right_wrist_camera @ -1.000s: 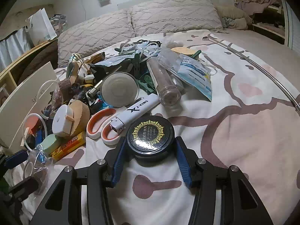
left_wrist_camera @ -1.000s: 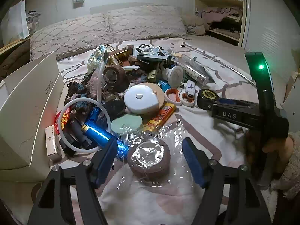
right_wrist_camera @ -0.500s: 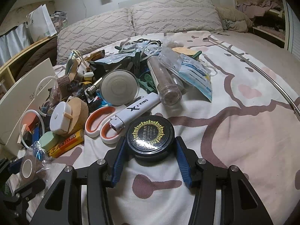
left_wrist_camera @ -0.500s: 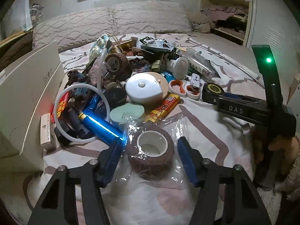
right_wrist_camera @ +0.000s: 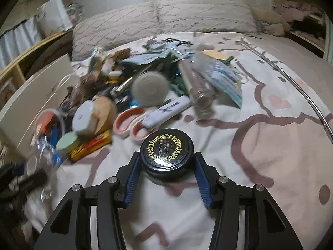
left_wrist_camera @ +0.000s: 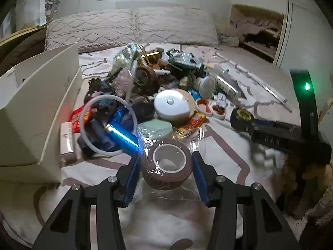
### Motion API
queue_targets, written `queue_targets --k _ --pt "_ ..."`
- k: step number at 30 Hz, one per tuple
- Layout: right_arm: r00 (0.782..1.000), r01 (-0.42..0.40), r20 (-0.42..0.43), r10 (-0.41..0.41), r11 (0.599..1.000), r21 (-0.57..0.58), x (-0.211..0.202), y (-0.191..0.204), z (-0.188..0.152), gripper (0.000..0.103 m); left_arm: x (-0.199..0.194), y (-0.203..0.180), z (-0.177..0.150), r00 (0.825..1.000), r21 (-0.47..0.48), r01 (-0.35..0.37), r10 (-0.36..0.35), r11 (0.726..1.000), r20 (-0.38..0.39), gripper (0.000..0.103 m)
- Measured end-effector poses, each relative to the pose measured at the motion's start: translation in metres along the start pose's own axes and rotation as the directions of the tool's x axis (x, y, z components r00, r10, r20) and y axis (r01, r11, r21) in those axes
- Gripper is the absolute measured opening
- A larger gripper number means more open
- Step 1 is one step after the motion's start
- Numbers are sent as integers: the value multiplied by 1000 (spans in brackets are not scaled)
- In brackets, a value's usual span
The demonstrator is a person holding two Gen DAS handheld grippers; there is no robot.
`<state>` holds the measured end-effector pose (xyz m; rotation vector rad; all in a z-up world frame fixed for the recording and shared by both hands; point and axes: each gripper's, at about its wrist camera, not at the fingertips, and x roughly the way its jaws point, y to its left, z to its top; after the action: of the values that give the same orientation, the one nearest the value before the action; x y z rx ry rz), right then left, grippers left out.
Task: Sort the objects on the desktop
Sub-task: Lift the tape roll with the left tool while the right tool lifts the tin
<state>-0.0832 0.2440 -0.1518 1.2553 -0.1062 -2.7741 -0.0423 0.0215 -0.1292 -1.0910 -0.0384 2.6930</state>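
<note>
Both grippers loaded.
Left gripper pinches bagged tape roll: soft, slippery. Right gripper clamps rigid tin by its rim.

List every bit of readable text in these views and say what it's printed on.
No text reads with certainty.
Black tin, in the right gripper: gold Chinese characters inside a gold ring, too small to read.
White lighter: dark logo, blurred.
Right gripper's body, seen from the left wrist: pale letters, blurred.
Orange packet: print blurred.
</note>
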Motion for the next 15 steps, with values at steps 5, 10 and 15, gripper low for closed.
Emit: queue_targets --k 5,10,15 --pt "999 -37 -36 35 997 -71 -10 18 -5 51 -11 16 3 1000 -32 -20 20 999 -16 49" --pt "995 -71 -78 62 990 -122 -15 35 -11 51 -12 30 0 996 -37 -63 60 997 -61 49" --pt "992 -85 -106 71 988 -130 -16 44 -14 51 -1 46 -9 991 -47 -72 66 996 -116 49"
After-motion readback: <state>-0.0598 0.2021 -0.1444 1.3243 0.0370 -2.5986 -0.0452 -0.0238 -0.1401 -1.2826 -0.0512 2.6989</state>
